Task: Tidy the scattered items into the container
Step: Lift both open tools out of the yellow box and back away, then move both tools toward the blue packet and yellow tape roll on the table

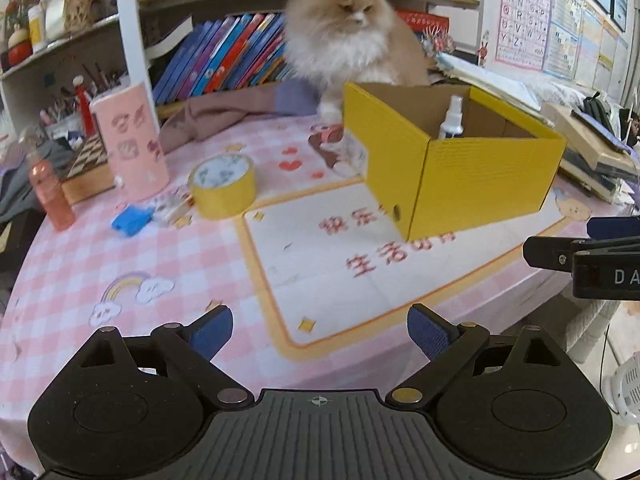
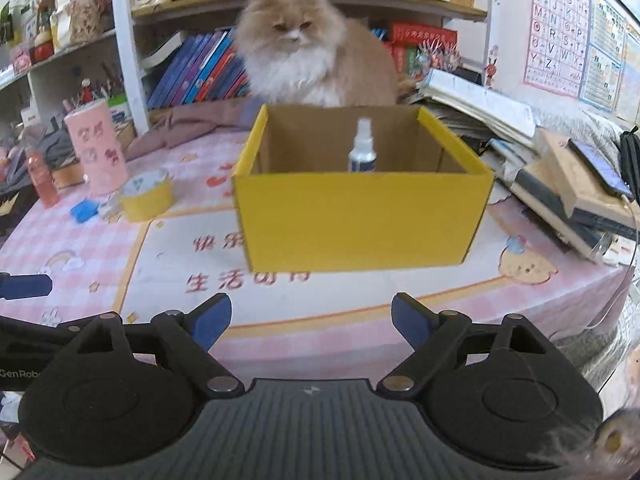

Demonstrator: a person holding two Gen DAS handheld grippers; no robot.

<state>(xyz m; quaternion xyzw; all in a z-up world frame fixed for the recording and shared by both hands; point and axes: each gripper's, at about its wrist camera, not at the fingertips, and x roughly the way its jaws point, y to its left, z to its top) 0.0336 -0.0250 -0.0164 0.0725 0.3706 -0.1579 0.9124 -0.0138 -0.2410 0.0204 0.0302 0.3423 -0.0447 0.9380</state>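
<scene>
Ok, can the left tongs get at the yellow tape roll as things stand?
Probably yes. The left tongs are open and empty, and the tape roll lies ahead and to their left on bare tablecloth, clear of the yellow box.

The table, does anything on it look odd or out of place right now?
Yes: a fluffy cat sits on the table right behind the yellow box, close to where items get dropped. Inside the box a spray bottle stands upright. The tape roll and blue item lie outside it. Nothing looks spilled or damaged.
</scene>
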